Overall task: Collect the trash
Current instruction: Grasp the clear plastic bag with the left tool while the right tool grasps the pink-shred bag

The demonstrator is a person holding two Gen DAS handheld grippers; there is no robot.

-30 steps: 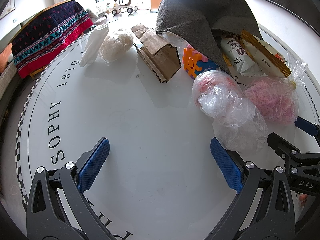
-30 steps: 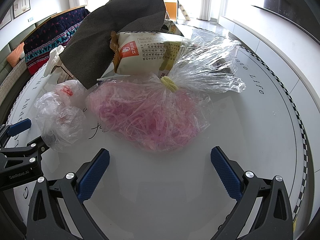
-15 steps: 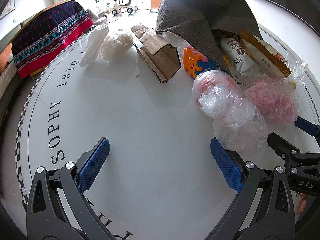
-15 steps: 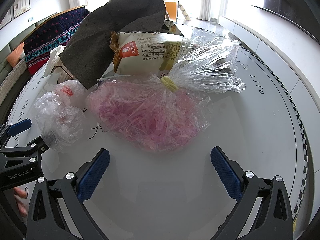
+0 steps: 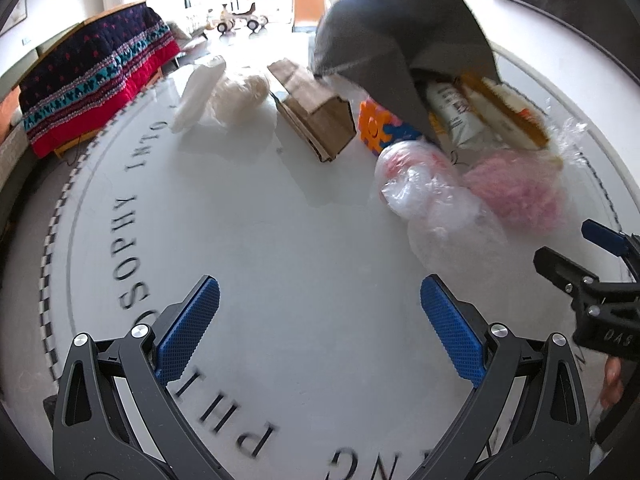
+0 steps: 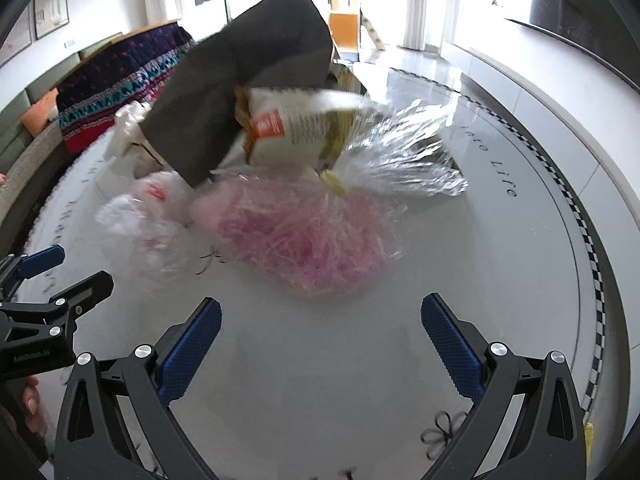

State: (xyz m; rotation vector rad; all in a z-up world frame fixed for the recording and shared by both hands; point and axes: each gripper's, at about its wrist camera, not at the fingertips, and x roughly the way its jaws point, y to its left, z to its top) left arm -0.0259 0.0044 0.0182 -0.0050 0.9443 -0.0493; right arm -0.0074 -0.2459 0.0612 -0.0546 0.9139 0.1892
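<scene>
Trash lies on a round white table [image 5: 280, 240]. A clear bag of pink shreds [image 6: 296, 240] lies ahead of my right gripper [image 6: 320, 344], which is open and empty. It also shows in the left wrist view [image 5: 516, 192]. A crumpled clear plastic bag [image 5: 432, 196] lies ahead and right of my left gripper [image 5: 316, 328], also open and empty. A snack packet [image 6: 304, 128] sticks out from under a dark grey felt bag [image 6: 248, 92]. A cardboard piece [image 5: 316, 108], a white wad [image 5: 240, 96] and a white wrapper [image 5: 196, 96] lie farther back.
An orange and blue foam toy [image 5: 380, 128] sits beside the cardboard. A bench with a red and navy blanket [image 5: 88, 80] stands beyond the table's left rim. The table's checkered edge [image 6: 592, 264] runs along the right.
Both grippers have shifted and the views are blurred with motion. The trash pile sits slightly farther away in both views. Jaws stay open.
</scene>
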